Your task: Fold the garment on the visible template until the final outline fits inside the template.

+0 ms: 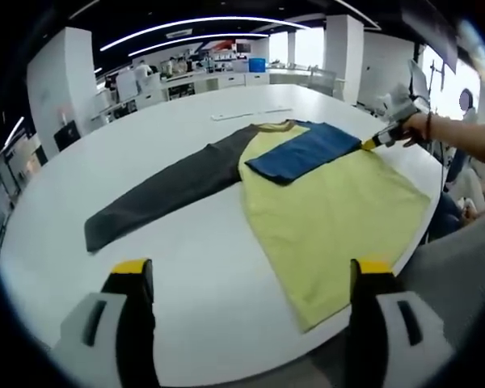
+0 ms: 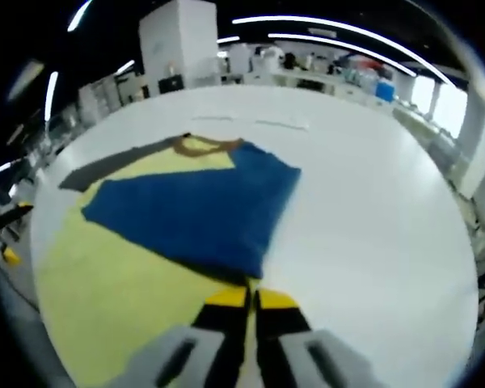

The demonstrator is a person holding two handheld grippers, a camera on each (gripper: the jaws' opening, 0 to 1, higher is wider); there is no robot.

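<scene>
Looking over our white table [image 1: 226,275], we see only a thin white strip [image 1: 250,113] beyond the collar. The garment [image 1: 331,202] lies flat, grey sleeve [image 1: 170,190] stretched sideways, blue sleeve [image 2: 202,210] folded across the yellow body. Our left gripper [image 1: 250,279] hangs spread; our right gripper [image 2: 250,301] pinches the blue sleeve.

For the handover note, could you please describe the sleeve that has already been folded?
On the white table lies a yellow shirt. Its blue sleeve is folded across the chest, just below the collar. The other sleeve is dark grey and stretched straight out.
</scene>
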